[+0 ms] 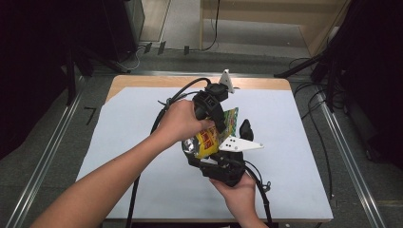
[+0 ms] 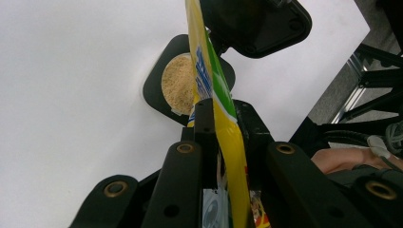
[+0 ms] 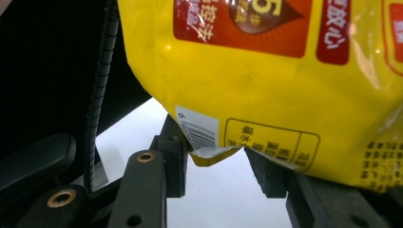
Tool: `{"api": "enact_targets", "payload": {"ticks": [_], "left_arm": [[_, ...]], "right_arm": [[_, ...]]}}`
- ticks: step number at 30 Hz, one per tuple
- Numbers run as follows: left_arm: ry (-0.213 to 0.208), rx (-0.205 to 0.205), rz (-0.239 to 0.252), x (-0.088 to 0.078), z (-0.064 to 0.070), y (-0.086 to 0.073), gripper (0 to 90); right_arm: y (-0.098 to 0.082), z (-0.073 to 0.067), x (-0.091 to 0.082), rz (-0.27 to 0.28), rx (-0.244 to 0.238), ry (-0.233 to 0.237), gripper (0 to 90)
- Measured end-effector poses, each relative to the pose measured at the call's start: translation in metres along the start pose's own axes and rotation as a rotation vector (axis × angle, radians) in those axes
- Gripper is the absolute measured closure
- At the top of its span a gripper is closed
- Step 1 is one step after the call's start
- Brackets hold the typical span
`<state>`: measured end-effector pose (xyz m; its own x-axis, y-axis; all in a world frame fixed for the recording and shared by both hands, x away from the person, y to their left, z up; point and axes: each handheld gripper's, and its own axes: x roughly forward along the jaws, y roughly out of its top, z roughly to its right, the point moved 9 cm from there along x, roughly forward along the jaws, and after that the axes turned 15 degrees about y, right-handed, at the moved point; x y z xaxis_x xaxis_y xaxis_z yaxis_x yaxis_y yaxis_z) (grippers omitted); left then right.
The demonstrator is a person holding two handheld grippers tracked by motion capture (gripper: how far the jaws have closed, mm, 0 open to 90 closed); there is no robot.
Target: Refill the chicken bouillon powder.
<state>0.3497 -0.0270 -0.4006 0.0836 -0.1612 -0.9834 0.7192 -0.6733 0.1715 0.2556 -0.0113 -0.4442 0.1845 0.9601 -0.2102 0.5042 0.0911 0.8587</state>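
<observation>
Pouch (image 1: 213, 137) was a yellow foil snack bag with a green top end, red panels with white print, a small barcode tag near one corner and a boxed block of tiny text. It was held up off the white table (image 1: 119, 142), roughly at the middle, between both grippers.

Going from the left: the left gripper (image 1: 219, 116) came in over the top, and its claws were clamped together on the pouch. In the left gripper view you could see the bag edge-on (image 2: 228, 137), a thin yellow-green strip squeezed between the two black claws. Past it, down on the table, sat a black dish (image 2: 157, 88) with tan crumbs (image 2: 178, 85) in it, pretty much straight under the pouch.

Then the right gripper (image 1: 209, 159), coming up from below. In the right gripper view the pouch (image 3: 266, 85) took up the whole upper part, glossy and a bit crumpled. Its lower corner (image 3: 209, 154) with the barcode dipped down between the claws, which stood apart on either side. Couldn't really tell whether they were pressing on it.
</observation>
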Motion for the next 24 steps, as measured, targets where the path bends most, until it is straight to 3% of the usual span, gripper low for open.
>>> {"api": "enact_targets", "payload": {"ticks": [5,24], "left_arm": [[0.000,0.013,0.009,0.001,0.000,0.000,82.0],[-0.060,-0.022,0.039,0.002,-0.007,-0.011,82.7]], "right_arm": [[-0.003,0.002,0.000,-0.007,-0.002,-0.008,63.0],[-0.015,0.000,0.010,-0.047,-0.013,-0.002,62.9]]}}
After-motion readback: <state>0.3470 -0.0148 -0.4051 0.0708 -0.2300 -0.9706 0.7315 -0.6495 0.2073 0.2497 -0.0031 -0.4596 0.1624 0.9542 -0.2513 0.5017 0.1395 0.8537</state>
